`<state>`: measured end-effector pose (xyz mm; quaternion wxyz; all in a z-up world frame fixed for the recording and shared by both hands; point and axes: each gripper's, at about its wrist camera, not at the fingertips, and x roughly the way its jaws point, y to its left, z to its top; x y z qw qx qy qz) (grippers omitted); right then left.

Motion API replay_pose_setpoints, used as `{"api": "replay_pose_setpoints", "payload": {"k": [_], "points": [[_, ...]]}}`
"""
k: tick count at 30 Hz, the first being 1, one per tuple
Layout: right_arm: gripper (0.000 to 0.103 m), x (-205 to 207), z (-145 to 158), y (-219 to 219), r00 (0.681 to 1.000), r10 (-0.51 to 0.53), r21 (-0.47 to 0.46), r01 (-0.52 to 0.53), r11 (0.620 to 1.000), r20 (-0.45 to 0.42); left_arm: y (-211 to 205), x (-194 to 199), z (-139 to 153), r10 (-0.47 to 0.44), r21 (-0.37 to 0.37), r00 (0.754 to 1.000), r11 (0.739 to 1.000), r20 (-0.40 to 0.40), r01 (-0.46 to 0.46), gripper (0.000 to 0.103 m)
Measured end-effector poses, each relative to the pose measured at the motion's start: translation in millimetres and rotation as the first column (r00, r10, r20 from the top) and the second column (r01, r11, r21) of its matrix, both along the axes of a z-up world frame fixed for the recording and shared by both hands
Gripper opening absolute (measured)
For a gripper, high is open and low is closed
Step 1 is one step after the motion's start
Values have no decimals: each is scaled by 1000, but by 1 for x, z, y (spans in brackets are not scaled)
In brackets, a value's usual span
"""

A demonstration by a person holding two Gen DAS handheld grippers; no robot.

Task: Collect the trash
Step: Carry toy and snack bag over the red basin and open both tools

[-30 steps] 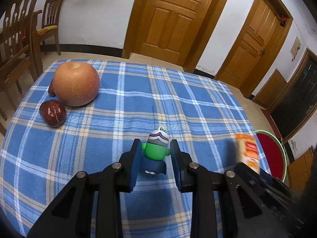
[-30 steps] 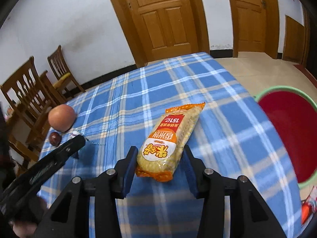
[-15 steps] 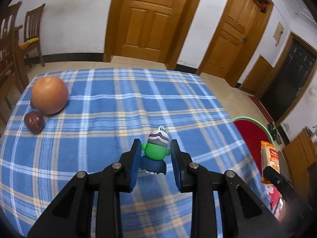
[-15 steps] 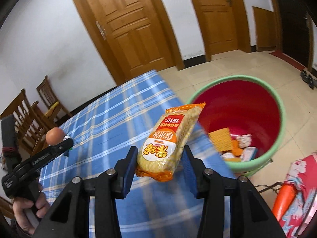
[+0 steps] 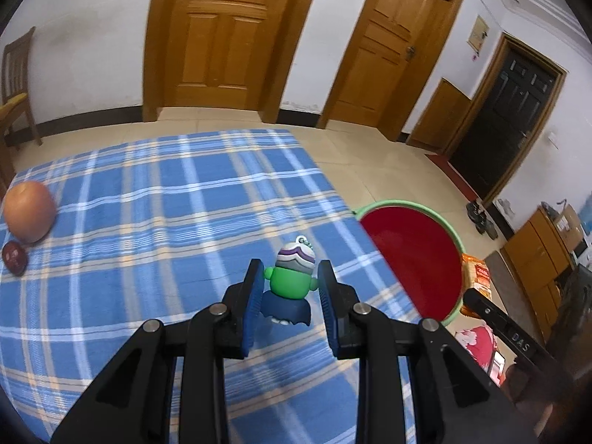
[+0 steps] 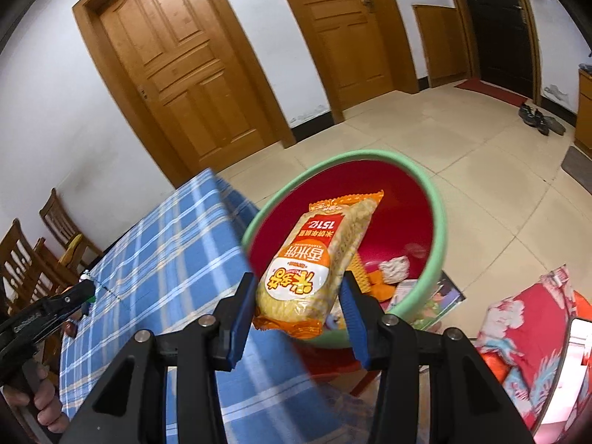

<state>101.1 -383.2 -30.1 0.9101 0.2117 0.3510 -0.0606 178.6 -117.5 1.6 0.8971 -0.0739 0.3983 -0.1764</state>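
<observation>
My left gripper [image 5: 288, 264] is shut on a small green toy figure [image 5: 290, 283] with a purple-and-white cap and a dark blue base, held over the blue plaid tablecloth [image 5: 166, 229] near the table's right edge. My right gripper [image 6: 296, 277] is shut on an orange-and-yellow snack packet [image 6: 314, 259]. The packet hangs above the red basin with a green rim [image 6: 440, 222] that stands on the floor beside the table. Several wrappers [image 6: 392, 268] lie in the basin. In the left wrist view the basin [image 5: 414, 259] is at the right, with the packet [image 5: 477, 273] beyond it.
An apple [image 5: 27, 211] and a dark red fruit [image 5: 14, 257] lie at the table's left edge. Wooden chairs [image 6: 29, 259] stand behind the table. A red floral cloth [image 6: 518, 333] lies on the tiled floor right of the basin. A hand [image 6: 44, 403] holds the left gripper's handle.
Both grippers swung right, away from the apple and toward the basin, each keeping its load. The packet went from over the table to over the basin.
</observation>
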Motion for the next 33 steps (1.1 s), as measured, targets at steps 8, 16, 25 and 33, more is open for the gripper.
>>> {"api": "replay_pose_setpoints", "payload": {"k": [8, 16, 25, 33], "points": [[49, 6, -11, -34, 999, -48, 17, 48, 999, -7, -46, 5, -3, -73, 15, 997, 997, -17, 73, 29], [52, 8, -16, -53, 998, -67, 23, 67, 997, -2, -83, 11, -11, -129, 34, 991, 991, -34, 130, 29], [55, -1, -19, -67, 996, -88, 69, 87, 994, 8, -128, 14, -20, -201, 65, 978, 977, -54, 205, 29], [57, -10, -27, -72, 996, -87, 100, 88, 991, -8, -161, 24, -35, -242, 84, 967, 965, -84, 249, 30]]}}
